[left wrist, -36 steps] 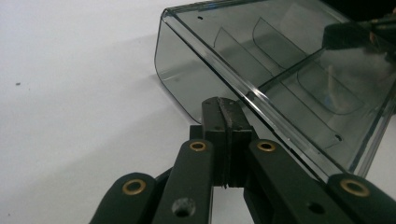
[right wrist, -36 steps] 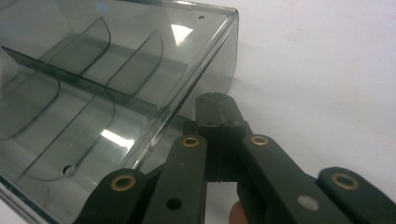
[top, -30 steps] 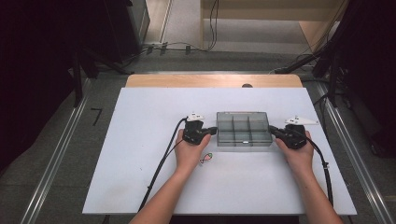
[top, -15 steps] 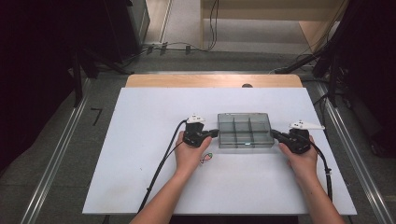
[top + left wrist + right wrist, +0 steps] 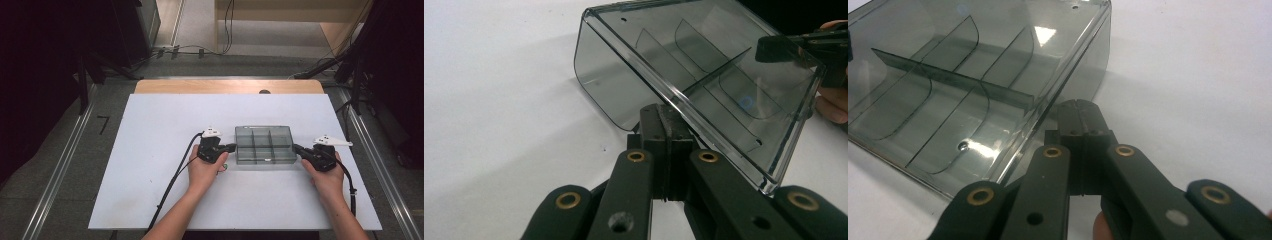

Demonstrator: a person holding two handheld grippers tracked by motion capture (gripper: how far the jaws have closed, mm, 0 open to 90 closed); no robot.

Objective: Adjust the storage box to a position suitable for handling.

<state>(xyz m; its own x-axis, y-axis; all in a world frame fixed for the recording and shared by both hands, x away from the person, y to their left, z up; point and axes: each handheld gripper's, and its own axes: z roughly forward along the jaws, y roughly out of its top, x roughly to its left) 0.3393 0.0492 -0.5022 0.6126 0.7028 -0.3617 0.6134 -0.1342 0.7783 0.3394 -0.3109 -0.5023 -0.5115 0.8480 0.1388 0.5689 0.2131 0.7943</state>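
A smoky clear organizer box (image 5: 265, 145) sits on the white bench (image 5: 150, 150), split by dividers into 6 compartments; all look empty. The left tool (image 5: 233, 147) meets its left end, the right tool (image 5: 296, 148) its right end, both with jaws together. Whether either tip actually touches the wall is unclear.

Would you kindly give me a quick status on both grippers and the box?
Left gripper shut, at box's left end. Right gripper shut, at right end. Smoky divided box empty, upright. Nothing blocking.
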